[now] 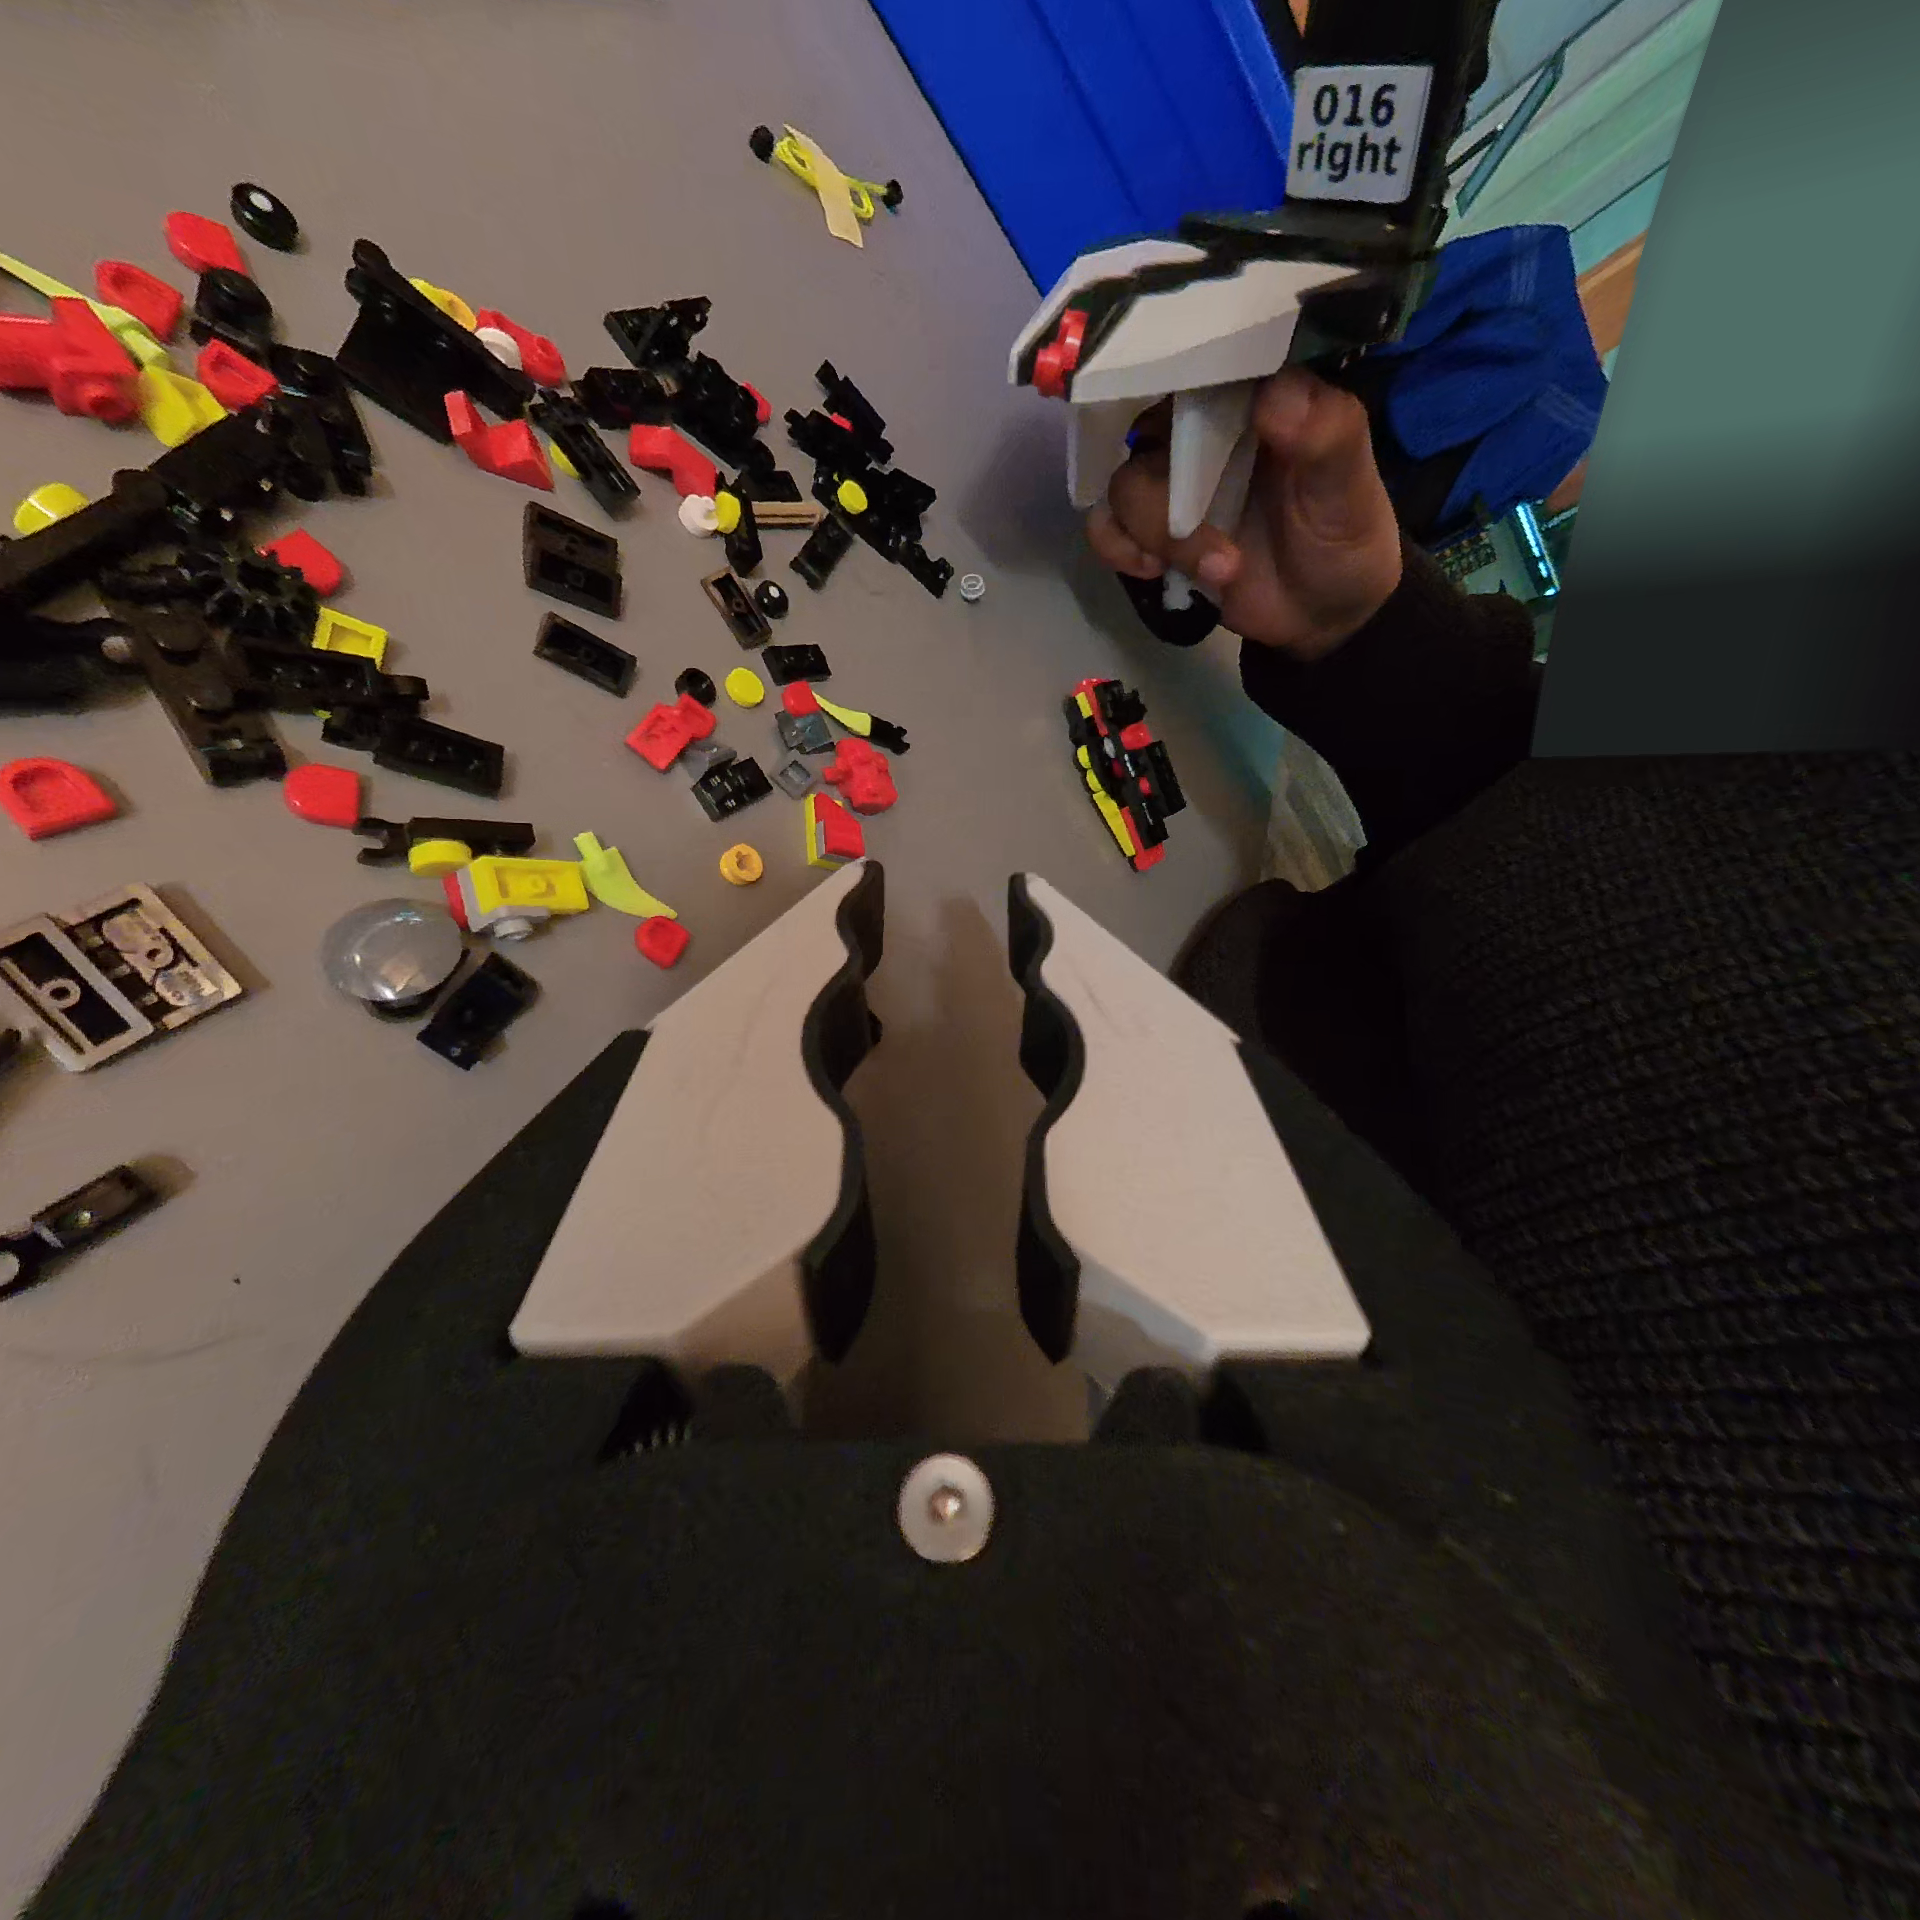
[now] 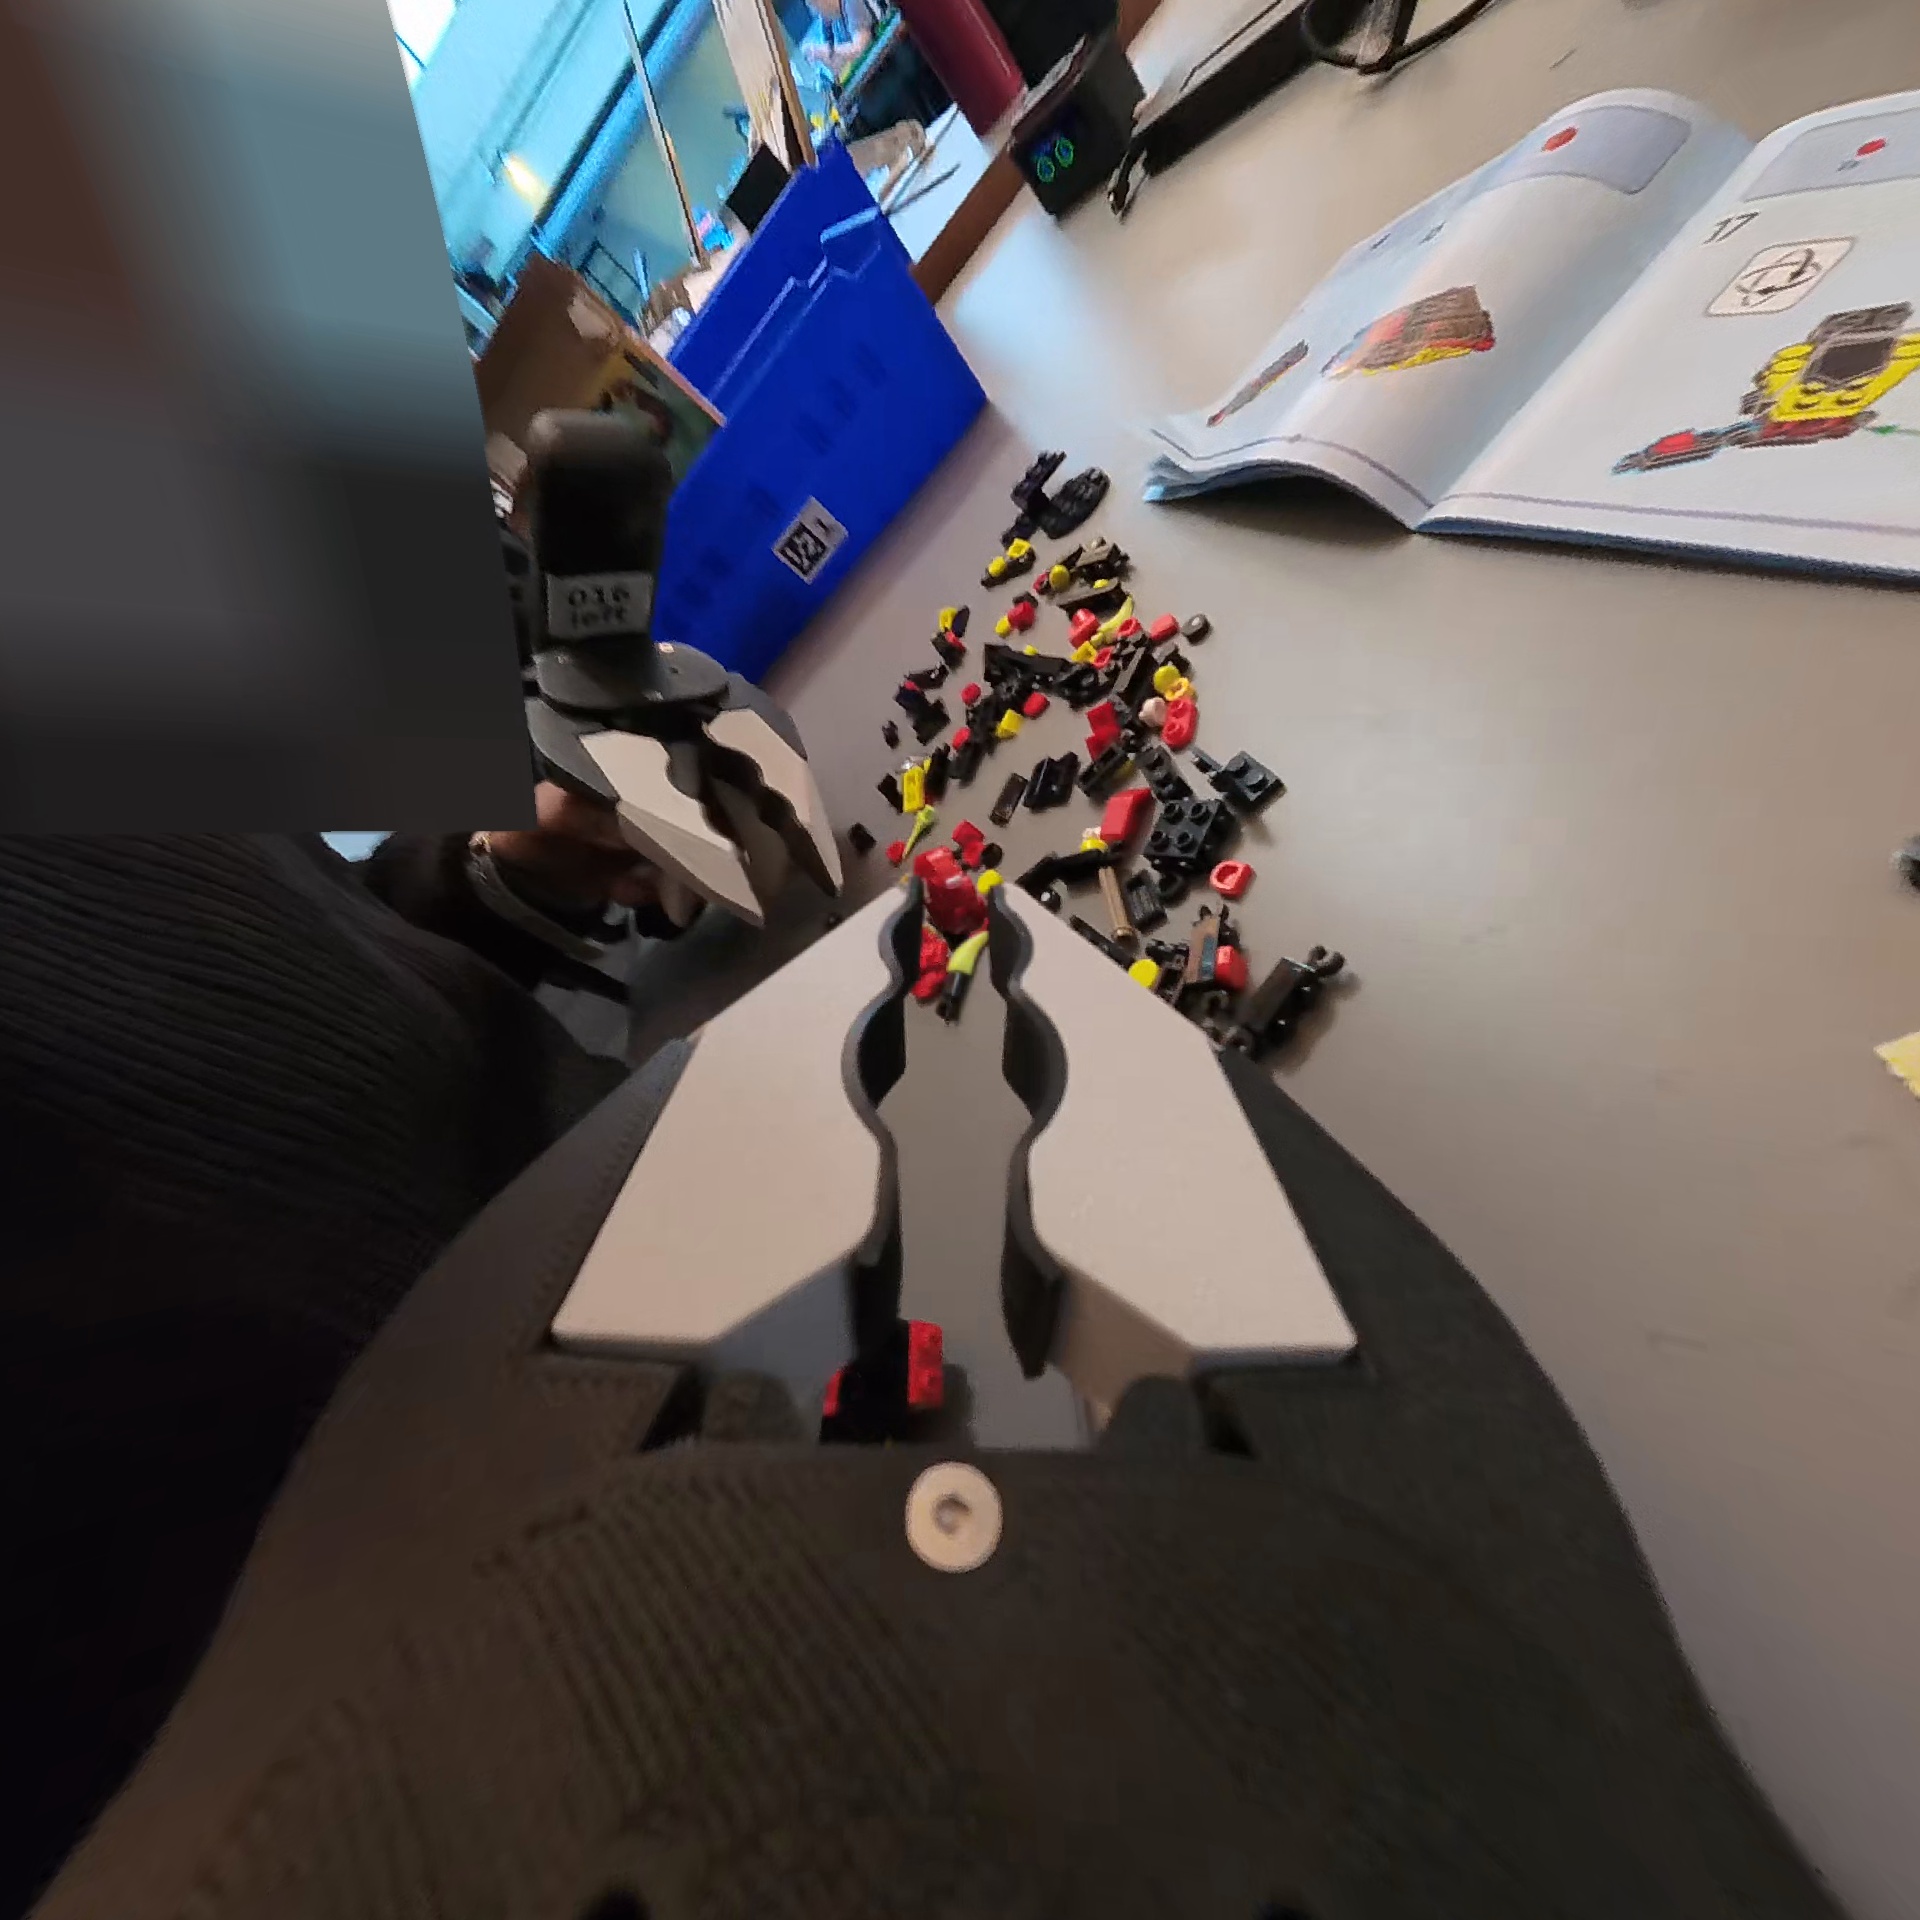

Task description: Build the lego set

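Nearest the viewer: the left claw (image 1: 945,883), spread, with nothing but bare grey desk (image 1: 623,1195) between its wavy black pads. Its left tip hangs just beside a small red, yellow and grey block (image 1: 831,831); an orange round stud (image 1: 740,864) lies near.

Farther off, raised above the desk: the right claw (image 2: 951,904), gripped by a hand (image 1: 1278,540) and pinching a small red brick piece (image 2: 945,883) at the very tips, with both pads pressed on its sides.

Handling, as a judgement: the red brick piece looks like hard moulded plastic, so very light, stiff, smooth and not fragile. Held only at the tips, it could twist or pop out; flat opposite faces would give a surer hold than its knobs.

Counts:
- claws: two
- red brick piece in a claw: one
- small built model (image 1: 1122,769) of black, red and yellow, lying apart near the desk edge: one
- clear dome (image 1: 390,951): one
- sticker sheet (image 1: 114,971): one
- open booklet (image 2: 1558,364): one
- blue bin (image 2: 821,416): one
- loose pieces (image 1: 582,561) in black, red and yellow: dozens, too tangled to count exactly
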Tool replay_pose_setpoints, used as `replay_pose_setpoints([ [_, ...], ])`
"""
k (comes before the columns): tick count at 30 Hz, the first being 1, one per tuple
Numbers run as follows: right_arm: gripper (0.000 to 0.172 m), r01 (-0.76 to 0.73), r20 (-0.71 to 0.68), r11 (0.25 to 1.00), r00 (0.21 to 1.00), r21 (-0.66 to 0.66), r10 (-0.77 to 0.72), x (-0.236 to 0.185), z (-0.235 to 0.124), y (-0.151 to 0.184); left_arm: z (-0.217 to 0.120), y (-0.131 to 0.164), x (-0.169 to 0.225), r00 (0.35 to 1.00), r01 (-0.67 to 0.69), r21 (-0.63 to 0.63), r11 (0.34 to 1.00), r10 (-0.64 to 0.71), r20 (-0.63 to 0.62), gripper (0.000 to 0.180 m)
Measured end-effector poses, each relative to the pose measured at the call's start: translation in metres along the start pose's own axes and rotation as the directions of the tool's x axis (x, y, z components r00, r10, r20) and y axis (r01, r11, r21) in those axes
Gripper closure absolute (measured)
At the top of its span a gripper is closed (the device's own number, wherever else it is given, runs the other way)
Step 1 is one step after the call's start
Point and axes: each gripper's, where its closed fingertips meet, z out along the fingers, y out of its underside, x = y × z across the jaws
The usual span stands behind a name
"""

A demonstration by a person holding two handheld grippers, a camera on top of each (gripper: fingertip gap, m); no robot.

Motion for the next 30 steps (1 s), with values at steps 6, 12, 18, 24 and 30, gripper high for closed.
replay_pose_setpoints([
  [6, 0.162, 0.016, -0.017, 0.999, 1.0, -0.031, -0.017, 0.003, 0.002, 0.006, 0.0, -0.003, 0.003, 0.999, 0.013, 0.019, 1.0, -0.012, -0.033, 0.154],
  [12, 0.162, 0.011, -0.017, 0.999, 1.0, -0.032, -0.012, 0.005, 0.001, 0.006, 0.0, -0.005, 0.006, 0.998, 0.018, 0.025, 1.0, -0.016, -0.059, 0.152],
  [18, 0.161, 0.014, -0.019, 0.999, 1.0, -0.039, -0.015, 0.005, 0.001, 0.007, 0.0, -0.005, 0.007, 0.997, 0.028, 0.027, 0.999, -0.026, -0.069, 0.151],
  [24, 0.162, 0.025, -0.022, 0.999, 0.999, -0.037, -0.026, 0.006, 0.0, 0.006, 0.0, -0.005, 0.006, 0.997, 0.031, 0.026, 0.999, -0.03, -0.067, 0.15],
  [30, 0.162, 0.217, -0.098, 0.976, 0.971, -0.028, -0.218, 0.0, -0.001, -0.002, 0.0, -0.006, 0.005, 0.998, 0.032, 0.032, 0.999, -0.03, -0.063, 0.149],
])
